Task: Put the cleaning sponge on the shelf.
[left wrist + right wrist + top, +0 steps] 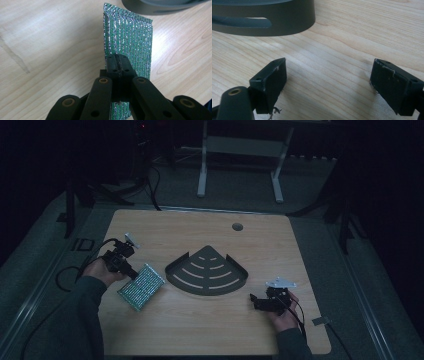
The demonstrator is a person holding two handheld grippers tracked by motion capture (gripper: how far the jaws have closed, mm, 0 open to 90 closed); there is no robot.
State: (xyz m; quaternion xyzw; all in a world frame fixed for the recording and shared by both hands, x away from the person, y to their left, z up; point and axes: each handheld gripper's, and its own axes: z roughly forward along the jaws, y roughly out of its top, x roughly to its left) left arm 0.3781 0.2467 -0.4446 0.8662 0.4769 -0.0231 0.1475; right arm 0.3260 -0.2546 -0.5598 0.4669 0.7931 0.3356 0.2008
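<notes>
At the near right of the table, the right gripper rests in the person's hand with its jaws spread wide and nothing between them; in the right gripper view bare wood lies between the two black pads, which sit just above the tabletop. At the near left, the left gripper has its jaws pressed together on the edge of a green and silver scouring pad. The left gripper view shows that pad standing on edge away from the jaws, its lower end cut off behind the gripper's arms. In the dim high view the pad looks tilted and close to the tabletop, but whether any corner touches the wood cannot be told.

Farther in, near the table's middle, lies a dark fan-shaped corner shelf with curved slots, just right of the pad. The gripper views catch only its wall: a strip at the top of the left gripper view, a slotted side in the right gripper view. A round cable hole sits towards the far edge.
</notes>
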